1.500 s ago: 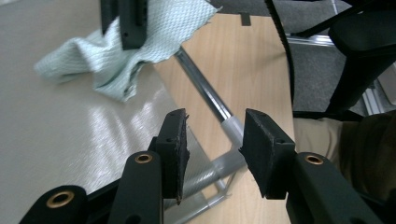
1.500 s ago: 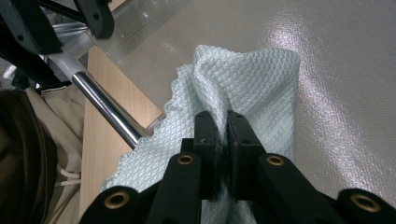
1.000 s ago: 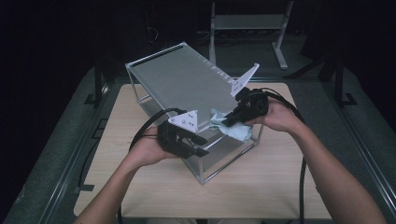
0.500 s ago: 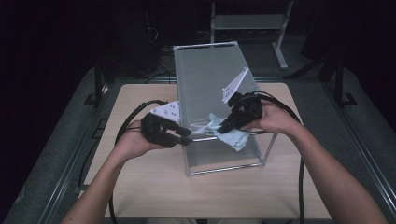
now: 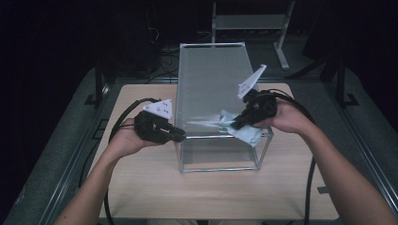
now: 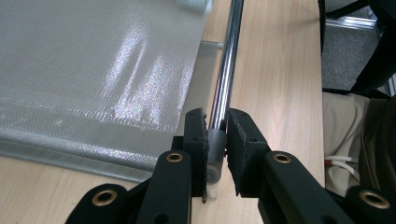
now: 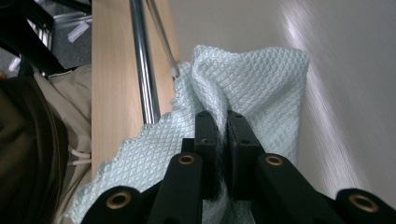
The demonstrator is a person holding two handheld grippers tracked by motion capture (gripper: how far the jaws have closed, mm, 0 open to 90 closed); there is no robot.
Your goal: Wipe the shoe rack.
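- One clear box (image 5: 213, 89) (chrome-edged, rectangular) on the wooden table (image 5: 141, 187).
- One waffle-weave cloth (image 7: 252, 88), pale green, lies on its near top, pinched in the right gripper (image 7: 221, 122).
- Left gripper (image 6: 216, 135): jaws, just closing, clamp the box's corner rod (image 6: 224, 84).

A box frame (image 5: 220, 137) of shiny chrome-like metal tubes, with glossy, finely dotted translucent plastic panels (image 6: 93, 60). A pale mint cloth (image 7: 252, 88) with a matt waffle weave and zigzag edge. A light wood-grain table (image 5: 141, 187), smooth and matt. 2 matt black plastic grippers.
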